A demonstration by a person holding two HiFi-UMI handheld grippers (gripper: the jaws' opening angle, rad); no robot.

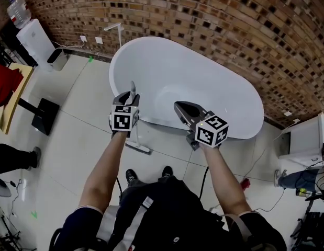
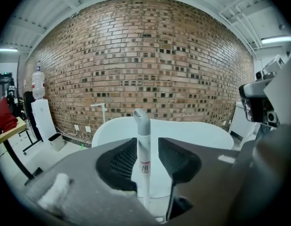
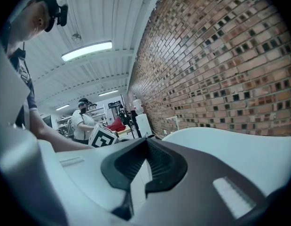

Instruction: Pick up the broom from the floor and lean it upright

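Head view: a person stands over a white bathtub (image 1: 203, 77) set before a brick wall (image 1: 214, 14), a gripper in each outstretched hand. The left gripper (image 1: 129, 97) is at the tub's near-left rim, around the top of the broom (image 1: 139, 147). The broom's head rests on the tiled floor (image 1: 73, 135) just beside the tub, and its handle rises close to upright. Whether the handle leans on the tub cannot be told from here. The right gripper (image 1: 178, 106) hovers to the right, over the tub's near edge, well apart from the broom. A water dispenser (image 1: 35, 38) stands at the far left by the wall.

Left gripper view: the pale broom handle (image 2: 143, 145) stands upright between the jaws, its looped grey tip showing against the brick. The jaws stand wide. The handle sits close by the left pad, with a clear gap to the right pad, so nothing presses on it. The bathtub lies beyond, and the dispenser is far left.

Right gripper view: the jaws of the right gripper (image 3: 145, 142) are drawn narrow, tips meeting, with nothing between them. The tub's white rim curves along the right under the brick wall. A second person (image 3: 82, 121) stands far off at the left, under a ceiling light (image 3: 86, 51).
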